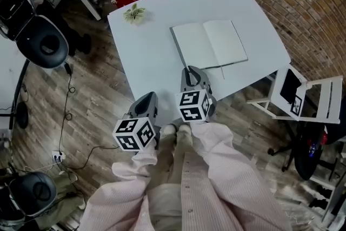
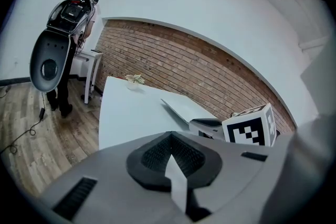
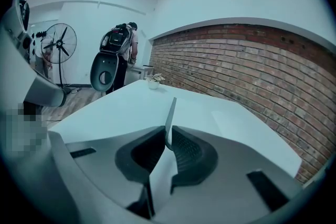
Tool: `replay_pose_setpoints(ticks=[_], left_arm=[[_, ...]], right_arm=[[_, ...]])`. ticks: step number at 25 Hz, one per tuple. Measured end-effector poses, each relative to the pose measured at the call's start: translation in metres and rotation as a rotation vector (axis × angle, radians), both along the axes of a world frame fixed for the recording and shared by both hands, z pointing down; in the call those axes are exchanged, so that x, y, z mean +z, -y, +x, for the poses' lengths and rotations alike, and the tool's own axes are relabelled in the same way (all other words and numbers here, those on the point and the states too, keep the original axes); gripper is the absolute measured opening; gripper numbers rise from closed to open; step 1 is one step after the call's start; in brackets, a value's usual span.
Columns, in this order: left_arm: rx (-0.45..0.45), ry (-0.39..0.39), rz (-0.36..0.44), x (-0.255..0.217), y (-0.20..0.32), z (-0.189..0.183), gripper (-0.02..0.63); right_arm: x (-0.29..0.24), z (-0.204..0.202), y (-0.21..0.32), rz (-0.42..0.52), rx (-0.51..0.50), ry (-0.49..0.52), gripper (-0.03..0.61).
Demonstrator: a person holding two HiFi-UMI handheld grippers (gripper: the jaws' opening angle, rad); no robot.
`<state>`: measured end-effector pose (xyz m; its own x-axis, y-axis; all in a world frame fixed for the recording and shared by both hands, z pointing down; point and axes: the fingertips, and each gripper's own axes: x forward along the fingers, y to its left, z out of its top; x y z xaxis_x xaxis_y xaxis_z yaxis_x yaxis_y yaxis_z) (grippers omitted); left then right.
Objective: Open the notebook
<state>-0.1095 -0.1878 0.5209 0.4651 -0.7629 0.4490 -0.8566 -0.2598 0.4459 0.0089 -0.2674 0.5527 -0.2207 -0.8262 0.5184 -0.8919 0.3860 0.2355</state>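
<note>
Starting on the left: the left gripper [image 1: 145, 103] hangs just off the near edge of the worktop [image 1: 146, 57], and its fingers [image 2: 153, 156] are pressed together with nothing between them. It's parked, I'd say, clear of the book so it doesn't get in the way, yet close enough to steady things if called on.

Ahead of those fingers and off to their right sits the right gripper [image 1: 190, 74], and here's the action. Its fingers [image 3: 190, 150] are nipped tight on a thin leaf of the notebook [image 1: 211, 43], which stands edge-on between them in the right gripper view. That's the near corner of the book's left half, and a corner pinch makes sense: it gives leverage to swing the leaf about the spine.

Beyond the right fingers the notebook lies spread on the worktop, two pale pages showing and the right half flat. The left half looks a touch raised along its outer edge. By my reading the opening is almost done; what's left is laying that half down. Far past both pairs of fingers, a small plant [image 1: 134, 12] sits untouched.
</note>
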Motion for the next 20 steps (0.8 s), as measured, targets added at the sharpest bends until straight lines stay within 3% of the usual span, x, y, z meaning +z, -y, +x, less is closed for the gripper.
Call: replay_pose_setpoints(ticks=[13, 20], left_arm=[[-0.035, 0.004, -0.009, 0.005, -0.021, -0.012, -0.006], [-0.031, 0.002, 0.007, 0.002, -0.024, -0.015, -0.006]], right_arm=[[0.024, -0.009, -0.003, -0.069, -0.016, -0.018, 0.041], [0.021, -0.018, -0.010, -0.059, -0.050, 0.005, 0.046]])
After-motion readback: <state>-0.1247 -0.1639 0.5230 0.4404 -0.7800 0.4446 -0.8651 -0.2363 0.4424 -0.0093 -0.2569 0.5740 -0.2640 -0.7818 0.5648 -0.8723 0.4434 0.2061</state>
